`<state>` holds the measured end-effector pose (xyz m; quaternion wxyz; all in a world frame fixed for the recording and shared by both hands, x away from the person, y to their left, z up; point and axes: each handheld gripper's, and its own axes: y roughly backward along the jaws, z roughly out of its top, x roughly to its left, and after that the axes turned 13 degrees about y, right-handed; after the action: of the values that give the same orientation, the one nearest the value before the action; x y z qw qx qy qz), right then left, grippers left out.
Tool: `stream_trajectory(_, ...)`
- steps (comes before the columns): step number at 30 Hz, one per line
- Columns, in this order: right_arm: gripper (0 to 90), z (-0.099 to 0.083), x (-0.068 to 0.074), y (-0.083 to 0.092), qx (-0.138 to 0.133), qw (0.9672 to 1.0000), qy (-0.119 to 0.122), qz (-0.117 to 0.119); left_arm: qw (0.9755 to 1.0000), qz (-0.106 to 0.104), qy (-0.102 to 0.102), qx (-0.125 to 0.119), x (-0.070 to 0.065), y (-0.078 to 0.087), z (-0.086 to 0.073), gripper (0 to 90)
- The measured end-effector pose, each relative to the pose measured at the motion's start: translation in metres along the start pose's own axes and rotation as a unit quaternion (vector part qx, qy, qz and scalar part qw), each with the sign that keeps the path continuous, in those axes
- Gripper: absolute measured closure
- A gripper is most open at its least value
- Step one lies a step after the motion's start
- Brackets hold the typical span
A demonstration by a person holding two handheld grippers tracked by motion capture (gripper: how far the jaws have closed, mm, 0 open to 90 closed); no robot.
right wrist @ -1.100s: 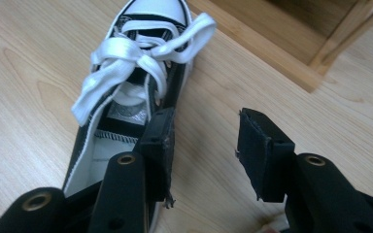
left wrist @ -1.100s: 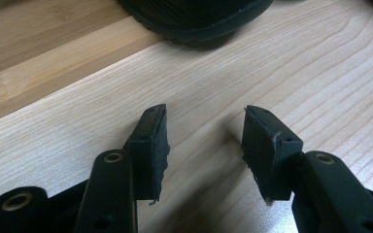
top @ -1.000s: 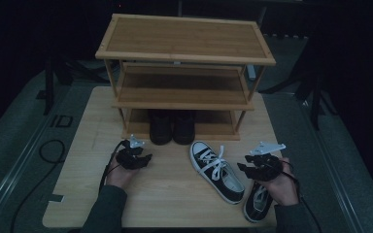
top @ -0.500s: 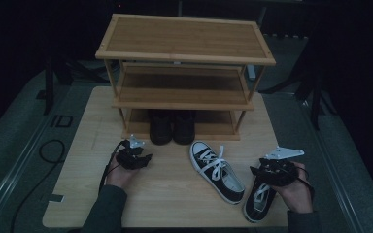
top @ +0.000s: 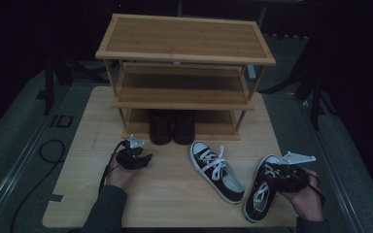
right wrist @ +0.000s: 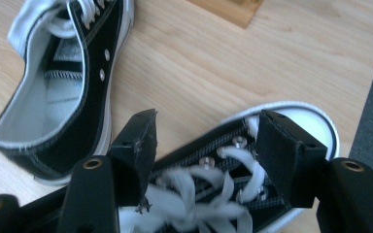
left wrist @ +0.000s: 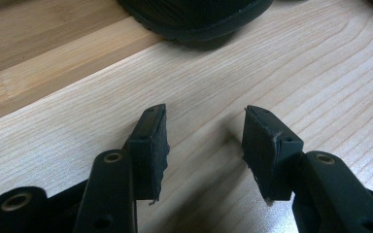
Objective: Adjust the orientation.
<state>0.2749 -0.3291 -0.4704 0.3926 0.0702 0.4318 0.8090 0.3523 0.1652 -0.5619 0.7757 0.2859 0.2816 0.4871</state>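
Centrally in the high view: wooden three-tier shoe rack (top: 184, 53) on a light wood table (top: 175, 194), black boots (top: 173, 126) on its lowest shelf. At lower right, right gripper (top: 284, 175) poised over a black-and-white sneaker (top: 261, 190), jaws just widened, straddling the laces (right wrist: 209, 194) without pressing. Beside it, toward centre, matching second sneaker (top: 217, 170) lying apart. At lower left, left gripper (top: 135, 158) parted, empty, resting above bare table just before the rack.
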Motion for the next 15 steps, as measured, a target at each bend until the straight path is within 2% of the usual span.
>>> stream_trajectory(7,38.1,-0.015,0.007,0.005,0.006,0.9999,-0.015,-0.004,1.0000,0.000,-0.001,0.000,0.000,0.000,0.000,51.9)
stream_trajectory(13,36.5,-0.017,0.012,0.013,-0.001,0.9998,-0.019,-0.004,1.0000,0.001,0.000,0.000,0.000,0.000,0.000,51.9)
stream_trajectory(15,35.5,-0.017,0.014,0.015,0.005,0.9998,-0.015,-0.008,1.0000,0.001,0.000,0.000,0.000,0.000,0.000,51.9)
